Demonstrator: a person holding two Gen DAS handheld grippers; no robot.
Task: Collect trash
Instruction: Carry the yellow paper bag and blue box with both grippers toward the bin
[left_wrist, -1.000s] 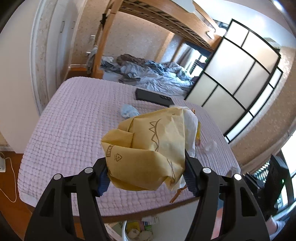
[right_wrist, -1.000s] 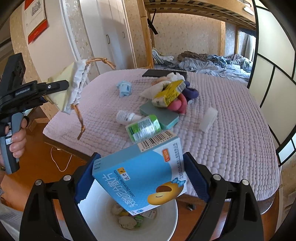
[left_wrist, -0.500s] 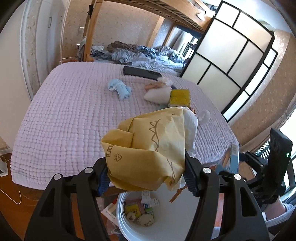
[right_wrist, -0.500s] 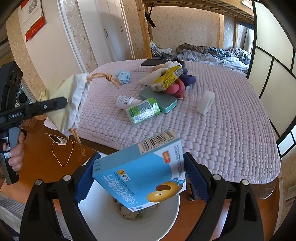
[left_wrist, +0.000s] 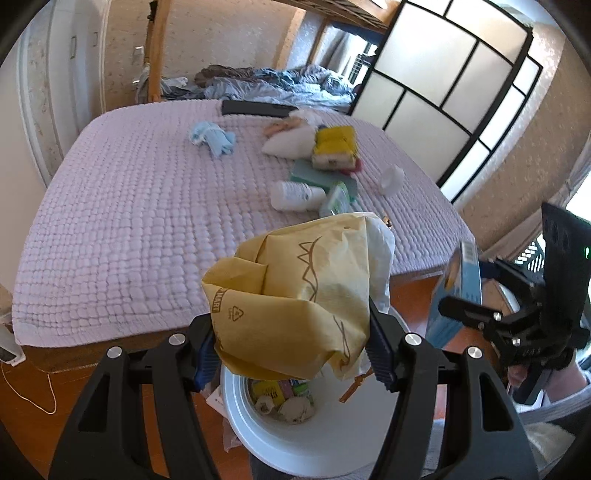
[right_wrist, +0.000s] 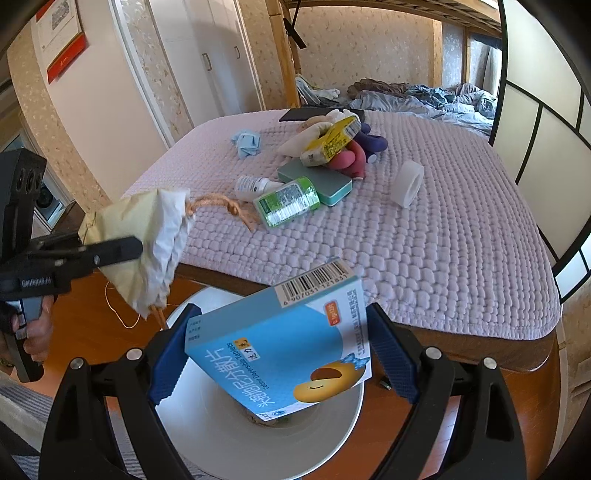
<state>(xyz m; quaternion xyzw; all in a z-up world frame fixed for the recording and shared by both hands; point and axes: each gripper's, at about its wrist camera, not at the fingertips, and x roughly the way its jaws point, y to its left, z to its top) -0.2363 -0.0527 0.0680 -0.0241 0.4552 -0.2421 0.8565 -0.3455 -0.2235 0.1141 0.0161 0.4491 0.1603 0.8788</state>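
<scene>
My left gripper (left_wrist: 291, 350) is shut on a crumpled yellow paper bag (left_wrist: 295, 299) with a white lining and a twisted cord handle. The bag hangs just above a white trash bin (left_wrist: 325, 435) on the floor; trash lies in the bin's bottom. My right gripper (right_wrist: 277, 362) is shut on a blue tablet box (right_wrist: 280, 347), held tilted over the same bin (right_wrist: 229, 439). In the right wrist view the bag (right_wrist: 147, 243) and the left gripper (right_wrist: 110, 251) are at the left, beside the bed's corner. The box (left_wrist: 454, 295) shows at the right in the left wrist view.
A bed with a lilac quilt (right_wrist: 424, 229) holds a green bottle (right_wrist: 288, 201), a white bottle (left_wrist: 295, 195), a yellow box (left_wrist: 334, 147), a teal case (right_wrist: 317, 181), a tape roll (right_wrist: 408, 182), a blue cloth (left_wrist: 214, 138) and soft toys. Wooden floor surrounds the bin.
Both grippers moved back from the bed and lower toward the bin. The bin's opening now fills more of both views, and the bag hangs over its rim.
</scene>
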